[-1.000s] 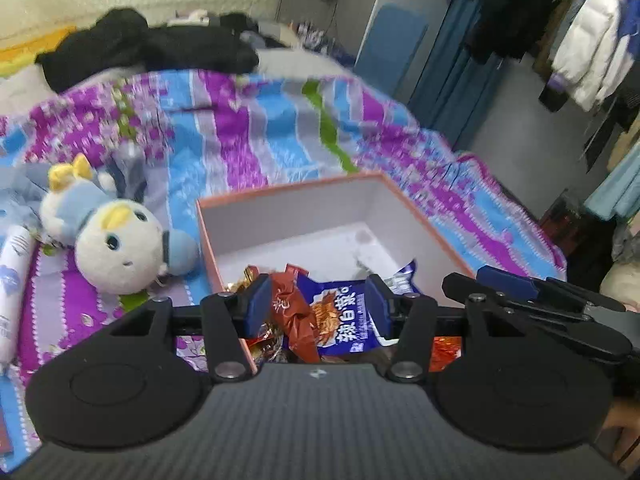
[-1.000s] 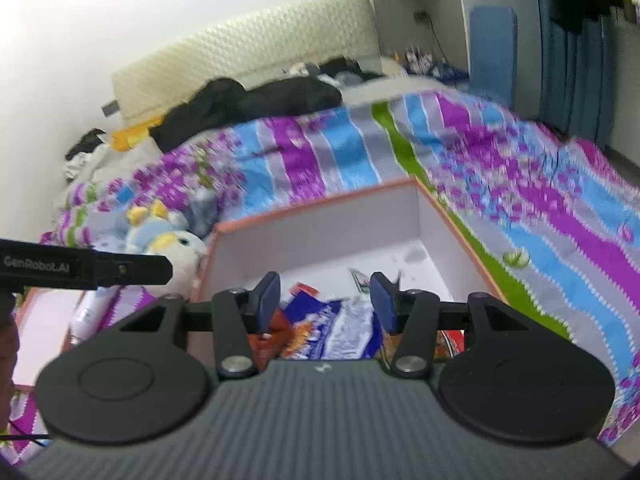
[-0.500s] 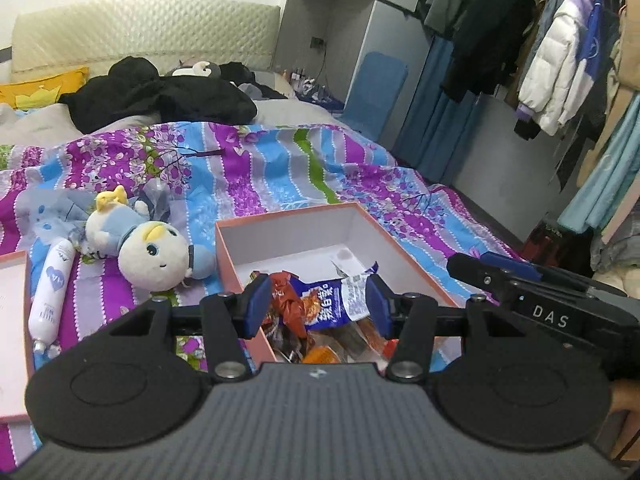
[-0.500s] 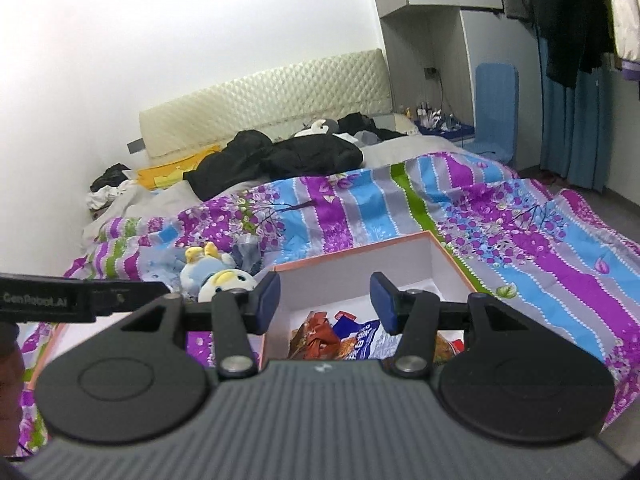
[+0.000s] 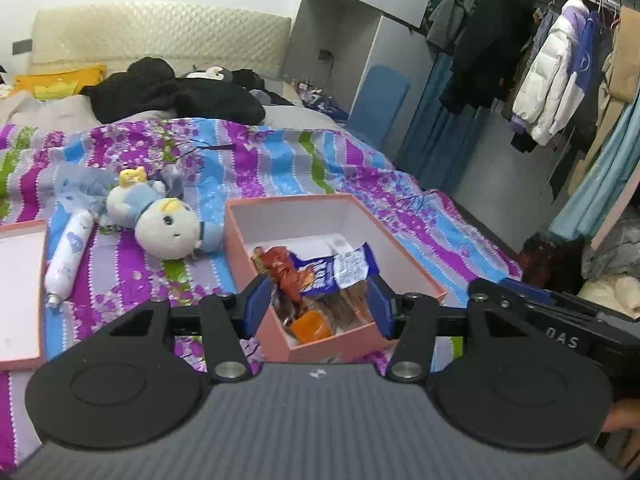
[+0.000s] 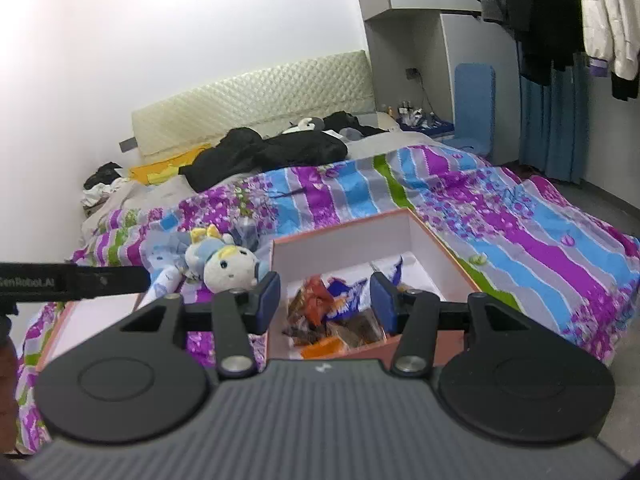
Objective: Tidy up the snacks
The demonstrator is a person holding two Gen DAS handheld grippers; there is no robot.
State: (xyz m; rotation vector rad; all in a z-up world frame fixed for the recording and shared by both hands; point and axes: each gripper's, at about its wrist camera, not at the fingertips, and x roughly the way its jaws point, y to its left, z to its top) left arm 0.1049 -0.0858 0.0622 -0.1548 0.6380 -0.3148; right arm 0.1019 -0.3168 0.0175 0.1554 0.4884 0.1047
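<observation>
Pink box (image 5: 348,340), white inside — bedspread (image 5: 280,168) striped purple, blue, green.

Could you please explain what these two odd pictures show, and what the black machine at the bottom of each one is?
There is no robot here: a person holds a two-finger claw in each hand, and a wide-angle camera on each claw looks out along its fingers. One picture comes from the left claw, the other from the right claw; each also catches the other claw at its edge. Both claws are open and hold nothing. On the bed's striped cover sits a pink box with snack packets piled at its near end. Beside it lie a plush toy, a white tube and a flat pink lid.
</observation>
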